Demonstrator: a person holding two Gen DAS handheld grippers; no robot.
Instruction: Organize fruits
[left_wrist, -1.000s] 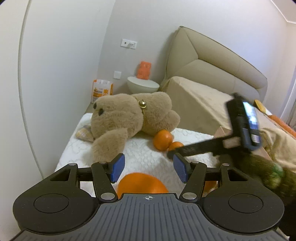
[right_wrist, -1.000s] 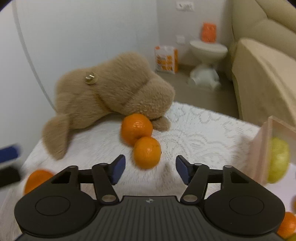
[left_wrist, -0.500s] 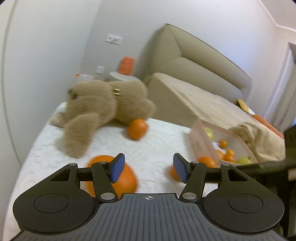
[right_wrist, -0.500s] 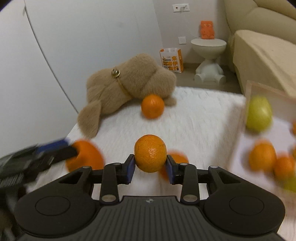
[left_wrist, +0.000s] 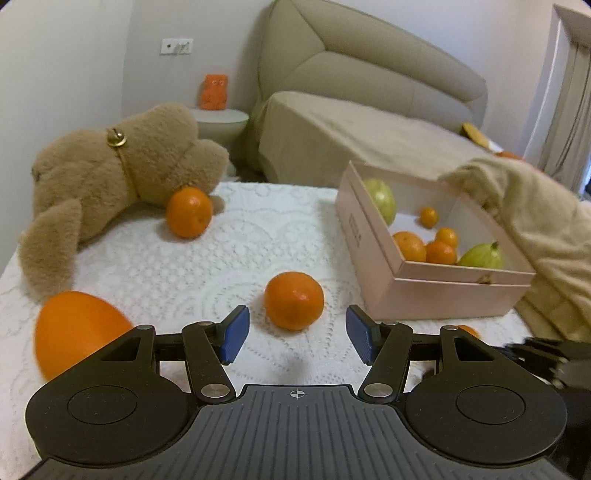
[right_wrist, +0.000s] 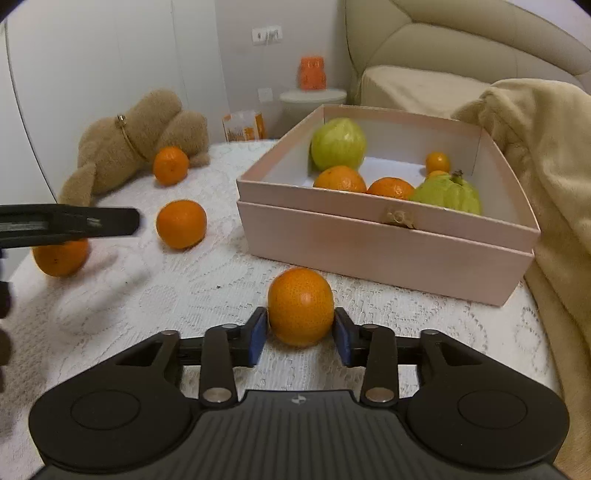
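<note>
Right gripper (right_wrist: 300, 334) has its fingers clamped on a mandarin (right_wrist: 300, 305), held just in front of the pink box (right_wrist: 384, 251) w/ other fruit inside. Next imo: lift over the near wall, drop it in. Left gripper (left_wrist: 297, 334) is spread wide, lined up on another mandarin (left_wrist: 294, 300) on the bed (left_wrist: 236, 251).

light: soft, even indoor | shadows: faint | blur: slight at edges | distortion: fisheye, dark corners
</note>
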